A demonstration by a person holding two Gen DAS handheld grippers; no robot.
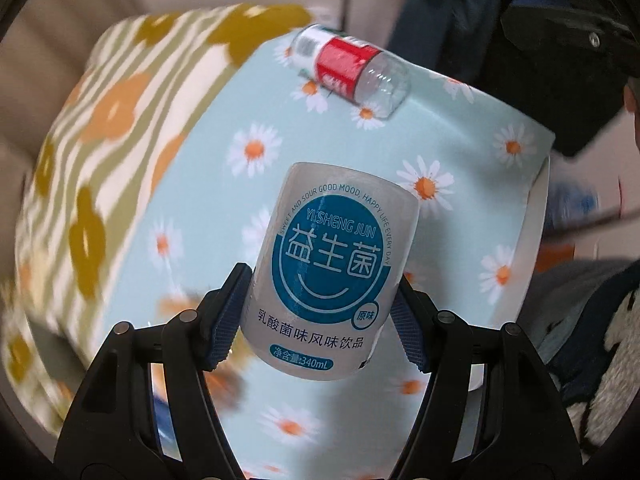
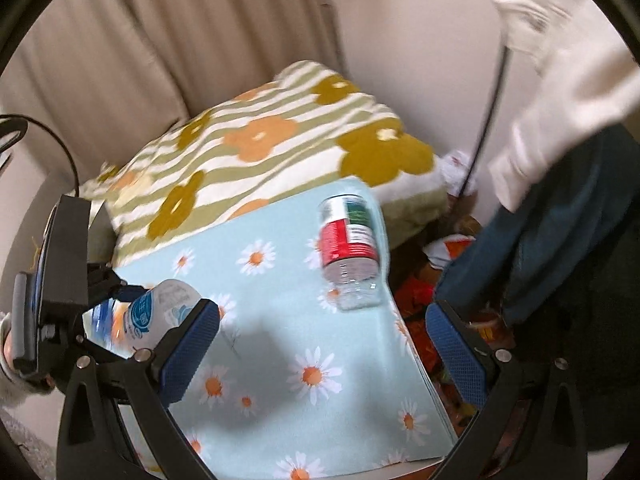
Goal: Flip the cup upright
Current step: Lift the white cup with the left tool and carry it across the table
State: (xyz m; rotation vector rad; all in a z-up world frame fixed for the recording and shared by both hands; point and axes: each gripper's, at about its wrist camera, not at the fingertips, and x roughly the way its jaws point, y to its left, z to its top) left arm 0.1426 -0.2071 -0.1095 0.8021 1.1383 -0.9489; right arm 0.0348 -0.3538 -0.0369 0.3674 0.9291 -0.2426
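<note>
My left gripper (image 1: pixel 320 316) is shut on a white cup (image 1: pixel 332 268) with a blue round label, held above the daisy-print table (image 1: pixel 208 200); the printed text reads right way up. The same cup (image 2: pixel 160 312) shows at the left of the right wrist view, in the left gripper, tilted. A clear cup (image 1: pixel 352 68) with a red label lies on its side at the table's far edge; it also shows in the right wrist view (image 2: pixel 350 252), near the table's right edge. My right gripper (image 2: pixel 324 348) is open and empty, above the table, short of the lying cup.
A striped flower-print cushion (image 2: pixel 260 140) lies behind the table against a beige curtain (image 2: pixel 160 40). Colourful clutter (image 2: pixel 424 300) covers the floor right of the table. A person in a white top and dark trousers (image 2: pixel 560 200) stands at the right.
</note>
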